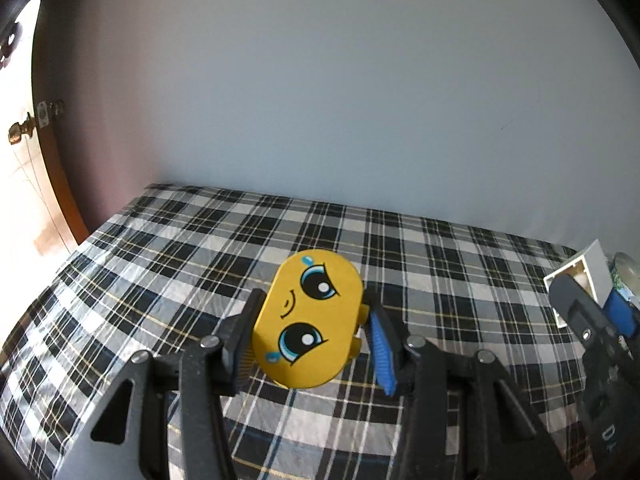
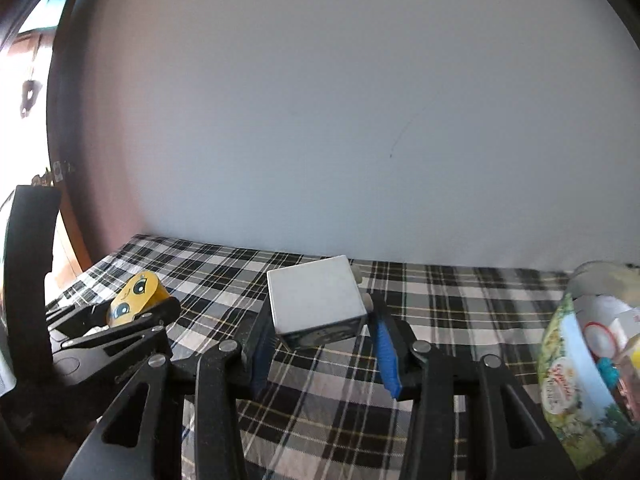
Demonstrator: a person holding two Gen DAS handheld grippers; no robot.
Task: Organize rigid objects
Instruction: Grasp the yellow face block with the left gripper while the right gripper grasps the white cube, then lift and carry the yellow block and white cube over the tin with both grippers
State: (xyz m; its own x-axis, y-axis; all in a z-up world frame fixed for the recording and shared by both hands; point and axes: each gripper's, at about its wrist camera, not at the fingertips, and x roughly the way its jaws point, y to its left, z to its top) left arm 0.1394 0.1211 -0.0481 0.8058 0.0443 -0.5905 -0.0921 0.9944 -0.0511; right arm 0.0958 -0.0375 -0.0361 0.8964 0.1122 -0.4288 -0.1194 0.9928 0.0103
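Two grippers are in use over the checked cloth (image 1: pixel 200 248), and each one carries a thing above it. Nearest in the left wrist view, the left gripper (image 1: pixel 310 334) is clamped on a yellow toy block (image 1: pixel 308 320) with a cartoon face of big blue eyes; its blue pads (image 1: pixel 382 350) press on both sides of the block, which is tilted and lifted off the cloth. Nearest in the right wrist view, the right gripper (image 2: pixel 320 340) is clamped on a white box (image 2: pixel 316 296), held between its two fingers with one corner turned down, and the box too is clear of the cloth. From the white box, the yellow toy block is to the left and at about the same height, with the left gripper's black fingers around it. To the right of the white box, near the edge of the picture, stands a printed bowl (image 2: pixel 568 364) with small things inside that I cannot tell apart. Behind the white box the cloth runs back to a plain pale wall (image 2: pixel 340 120), and far to the left of it there is a brown door (image 1: pixel 56 184) with a brass knob (image 1: pixel 20 132)
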